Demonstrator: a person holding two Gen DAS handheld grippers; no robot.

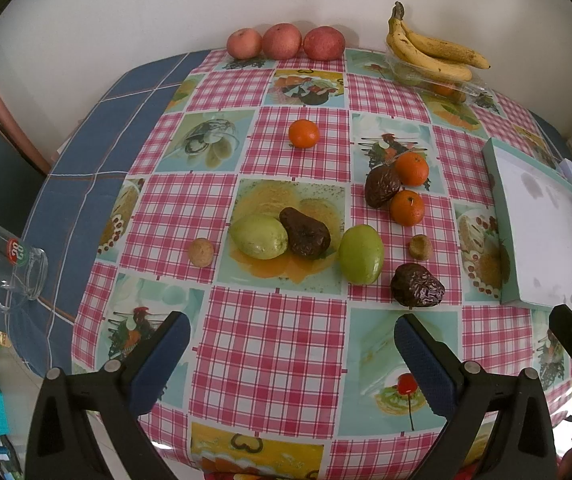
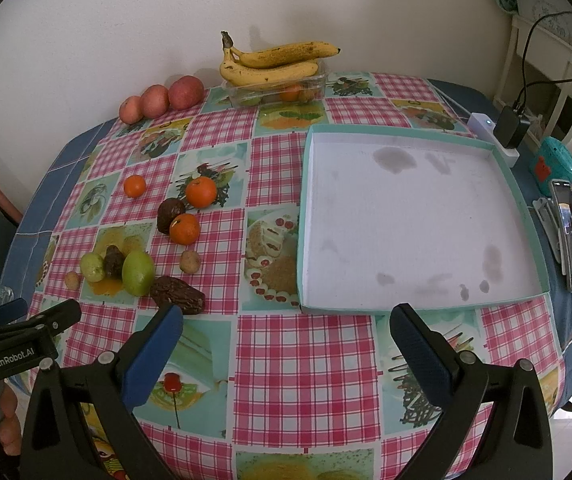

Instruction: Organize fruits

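Loose fruit lies on the patterned tablecloth: two green fruits (image 1: 258,237) (image 1: 361,254), three dark wrinkled fruits (image 1: 304,233) (image 1: 417,285) (image 1: 382,185), three oranges (image 1: 304,133) (image 1: 412,169) (image 1: 406,208) and two small brown nuts (image 1: 201,252) (image 1: 420,246). Three red apples (image 1: 283,41) line the far edge by the wall. A shallow white tray (image 2: 414,216) with a teal rim lies to the right, holding nothing. My left gripper (image 1: 292,338) hovers open near the table's front, short of the fruit. Open as well, my right gripper (image 2: 286,330) hangs just before the tray's near rim.
Bananas (image 2: 275,62) rest on a clear plastic box (image 2: 277,90) at the back. A glass mug (image 1: 13,266) lies on the blue cloth at the left edge. A phone (image 2: 570,232), a charger (image 2: 510,128) and a teal object (image 2: 554,166) crowd the right side.
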